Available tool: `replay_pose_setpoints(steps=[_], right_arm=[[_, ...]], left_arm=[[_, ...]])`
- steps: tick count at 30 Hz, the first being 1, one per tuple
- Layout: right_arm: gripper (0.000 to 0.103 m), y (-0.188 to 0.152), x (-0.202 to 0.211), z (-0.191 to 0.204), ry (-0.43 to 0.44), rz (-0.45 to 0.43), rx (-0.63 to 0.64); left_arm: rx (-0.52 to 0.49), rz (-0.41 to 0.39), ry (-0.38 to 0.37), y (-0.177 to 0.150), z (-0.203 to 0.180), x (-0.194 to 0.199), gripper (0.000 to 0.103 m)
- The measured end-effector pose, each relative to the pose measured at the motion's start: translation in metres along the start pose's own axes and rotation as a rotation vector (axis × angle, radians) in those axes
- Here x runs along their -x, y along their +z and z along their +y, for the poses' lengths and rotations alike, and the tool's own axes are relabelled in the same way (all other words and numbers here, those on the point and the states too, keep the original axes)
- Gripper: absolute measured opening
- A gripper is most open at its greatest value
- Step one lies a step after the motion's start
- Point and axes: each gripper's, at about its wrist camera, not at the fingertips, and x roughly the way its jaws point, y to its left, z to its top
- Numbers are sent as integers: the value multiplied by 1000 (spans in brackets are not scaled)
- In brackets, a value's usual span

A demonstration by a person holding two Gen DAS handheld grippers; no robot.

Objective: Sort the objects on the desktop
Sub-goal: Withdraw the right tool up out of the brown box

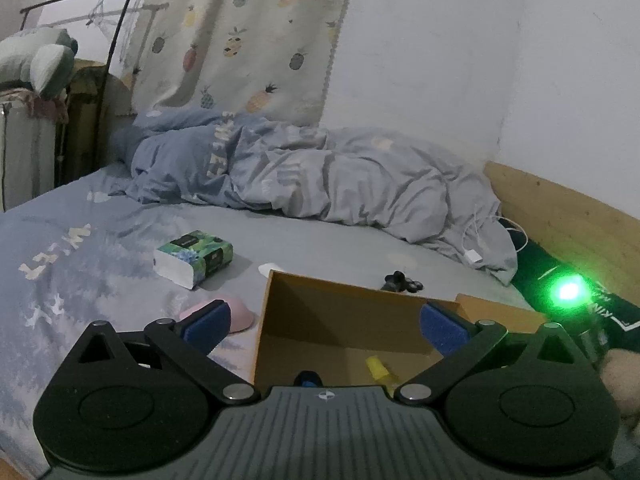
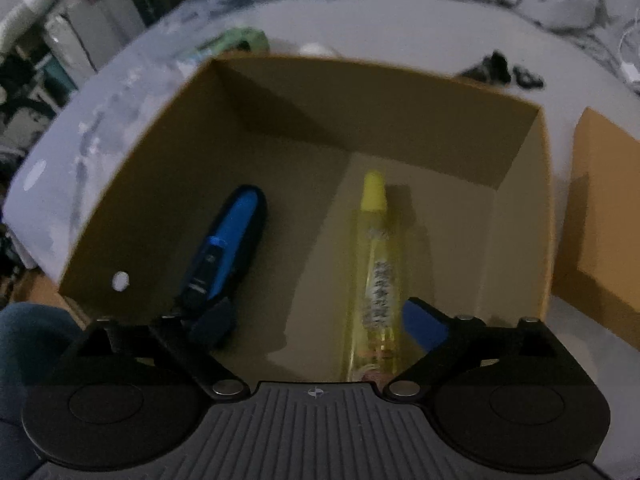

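Both tongs are spread wide and grasp nothing. The right tongs (image 2: 316, 320) hang just above the open cardboard box (image 2: 520, 240) on the bed (image 1: 100, 248), looking down into it; the left tongs (image 1: 324, 324) are at the near edge of the same box.

In the box lie two things. The yellow bottle (image 2: 376, 272) lies flat at about 1 o'clock from the right tongs, with its long axis running from 6 to 12 o'clock and its cap pointing to 12. The blue and black shaver (image 2: 228, 248) lies at about 11 o'clock, with its long axis tilted from 7 to 1 o'clock and its rounded end pointing away.

Outside the box I see a tissue pack (image 1: 194, 258) at 10 o'clock from the left tongs, a pink thing (image 1: 236, 316) just left of the box, and a small black thing (image 1: 402, 282) behind it.

I judge that the sorting is partly done, between two pickups. The next move probably calls for reaching one of the outside things with open tongs and closing across its narrow side.
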Motion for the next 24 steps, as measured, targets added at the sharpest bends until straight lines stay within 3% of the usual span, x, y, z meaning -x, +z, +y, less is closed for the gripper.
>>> replay_pose_setpoints(steps=[3,7,24], right_arm=[[103,-4,20,0,20,-53,5],[103,-10,43,-1,30,-122,12],[103,-49,87,-20,-80,-398,20]], left_arm=[[-6,2,0,0,-1,-1,103],[-18,3,-1,-1,-3,-1,103],[-80,7,5,-6,-14,0,103]])
